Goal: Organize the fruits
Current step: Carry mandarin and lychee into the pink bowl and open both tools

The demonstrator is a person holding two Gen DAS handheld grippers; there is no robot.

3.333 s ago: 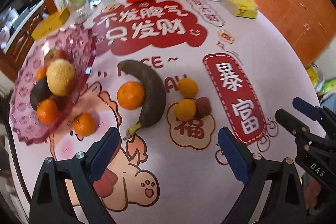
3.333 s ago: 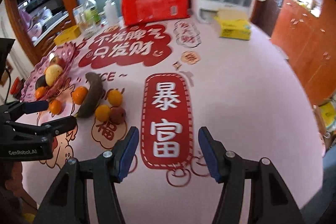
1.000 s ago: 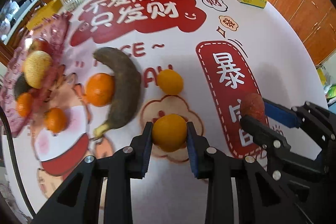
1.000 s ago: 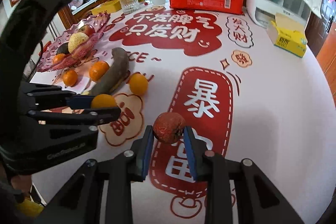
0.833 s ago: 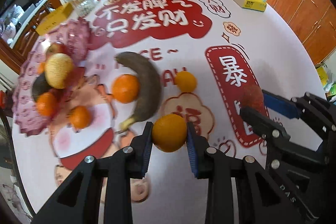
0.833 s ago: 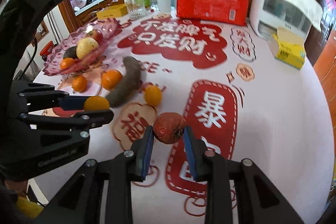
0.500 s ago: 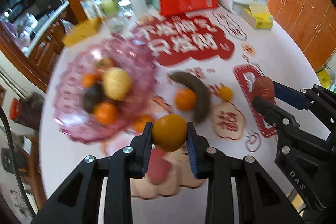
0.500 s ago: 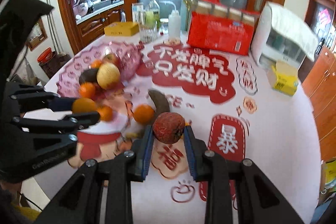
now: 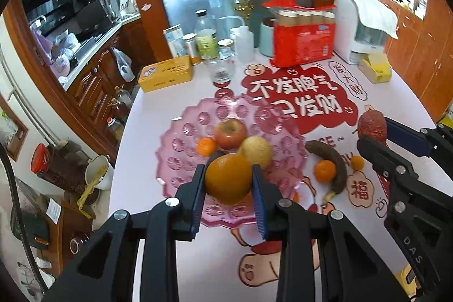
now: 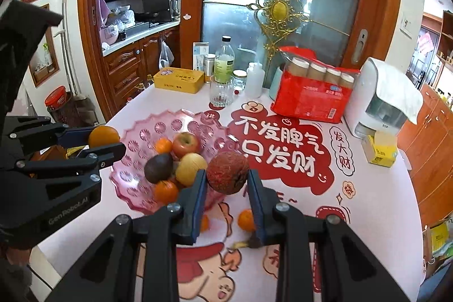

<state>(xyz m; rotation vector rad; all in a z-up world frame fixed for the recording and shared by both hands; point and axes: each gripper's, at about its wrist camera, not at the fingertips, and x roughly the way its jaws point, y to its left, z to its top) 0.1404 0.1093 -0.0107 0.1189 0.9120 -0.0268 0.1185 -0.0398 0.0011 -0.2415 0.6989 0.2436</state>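
My left gripper (image 9: 228,186) is shut on an orange (image 9: 228,179) and holds it above the near side of the pink glass fruit bowl (image 9: 181,143). The bowl holds an apple (image 9: 230,130), a yellow pear (image 9: 255,152) and a small tangerine (image 9: 206,146). My right gripper (image 10: 226,188) is shut on a wrinkled dark red fruit (image 10: 227,172), held above the bowl's (image 10: 133,160) right edge. A dark overripe banana (image 9: 334,163), a tangerine (image 9: 325,171) and a small orange (image 9: 357,162) lie on the table right of the bowl.
Behind the bowl stand a drinking glass (image 9: 223,68), bottles (image 9: 205,40), a yellow tin (image 9: 165,74), a red package (image 9: 301,43), a white appliance (image 9: 359,30) and a yellow tissue box (image 9: 375,71). The table's left edge drops to the floor beside wooden cabinets.
Both grippers have risen and swung left, carrying their fruits from over the table's middle to above the pink bowl. The fruits stay gripped.
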